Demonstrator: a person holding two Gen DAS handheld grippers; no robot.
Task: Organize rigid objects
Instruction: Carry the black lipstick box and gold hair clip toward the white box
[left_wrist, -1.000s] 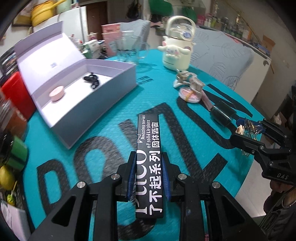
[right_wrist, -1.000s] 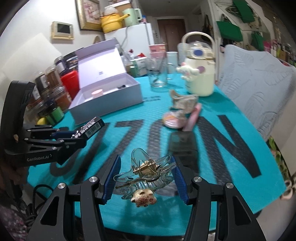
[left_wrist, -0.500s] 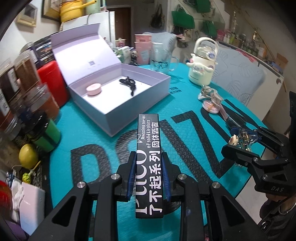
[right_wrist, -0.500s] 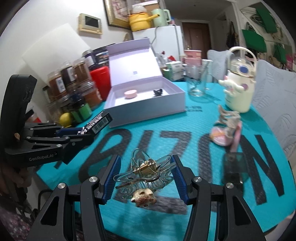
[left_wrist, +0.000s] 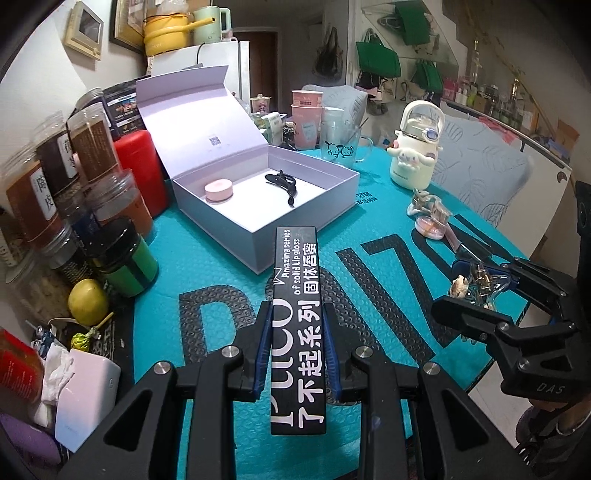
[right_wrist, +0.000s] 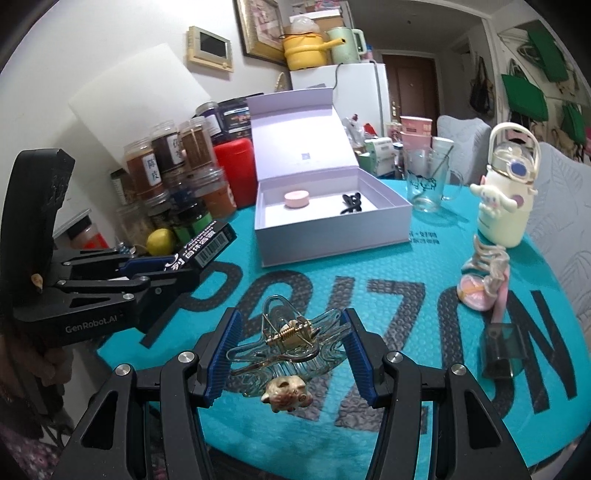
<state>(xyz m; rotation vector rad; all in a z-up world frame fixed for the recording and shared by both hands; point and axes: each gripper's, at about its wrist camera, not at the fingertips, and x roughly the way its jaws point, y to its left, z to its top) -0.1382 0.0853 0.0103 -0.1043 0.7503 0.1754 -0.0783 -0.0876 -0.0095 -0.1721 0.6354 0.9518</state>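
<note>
At the far left of the table stand stacked spice jars (left_wrist: 55, 173) with brown contents, a red canister (left_wrist: 138, 168) behind them, a green jar with a black lid (left_wrist: 127, 258) in front, and a yellow lemon (left_wrist: 88, 301) nearest of these. Just right of them sits the lilac gift box (left_wrist: 295, 218), its hinged lid upright at the back. Inside lie a pink round tin (left_wrist: 218, 190) toward the left and a black hair clip (left_wrist: 282, 182) toward the right, apart from each other.

The left gripper (left_wrist: 297, 352) is closed on a long black lip gloss box (left_wrist: 299, 295), clamped between the blue pads; the box points toward the gift box's near corner and is held above the teal mat (left_wrist: 207, 280). Behind the gift box stand pink paper cups (left_wrist: 306, 110) and a clear glass mug (left_wrist: 341, 147) with a spoon in it.

Further right, the right gripper (right_wrist: 288, 360) pinches a clear hair claw (right_wrist: 284, 345) with a gold spring and a small shell-like charm hanging under it, also above the mat. At the far right a cream character water bottle (right_wrist: 504, 188) stands upright; in front of it lies a pale hair claw (right_wrist: 485, 266), touching a pink compact (right_wrist: 472, 291). Nearer lies a smoky translucent piece (right_wrist: 502, 349) on the mat.
</note>
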